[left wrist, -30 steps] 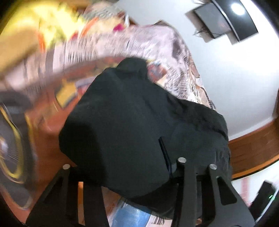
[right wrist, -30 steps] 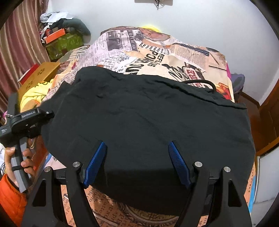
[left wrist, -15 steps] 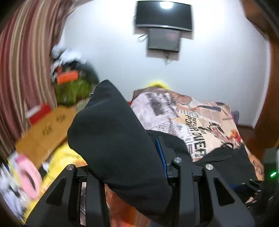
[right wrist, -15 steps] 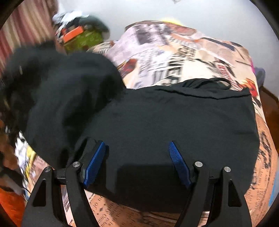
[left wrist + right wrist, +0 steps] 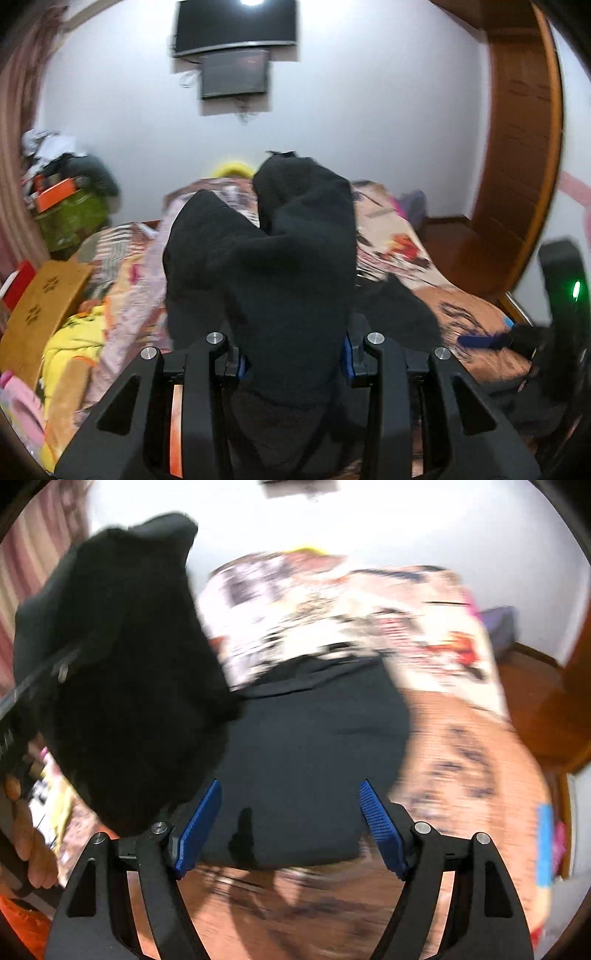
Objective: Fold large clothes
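A large black garment (image 5: 306, 753) lies on the bed with the newspaper-print cover (image 5: 332, 602). My left gripper (image 5: 291, 354) is shut on a bunched part of the black garment (image 5: 280, 258) and holds it up above the bed; the cloth drapes over its jaws. In the right wrist view this lifted part (image 5: 110, 672) hangs at the left. My right gripper (image 5: 290, 827) is open and empty, just above the near edge of the flat part. It also shows in the left wrist view (image 5: 487, 339) at the right.
A wooden door frame (image 5: 517, 147) stands at the right, a wall screen (image 5: 236, 70) behind the bed. Boxes and clutter (image 5: 62, 199) pile at the left, with yellow cloth (image 5: 70, 347) and a cardboard piece (image 5: 40, 295). Bare bed cover (image 5: 465, 760) lies right of the garment.
My left gripper has lifted its side of the garment and carried it over toward the right, folding it across. My right gripper has stayed open while the view shifted.
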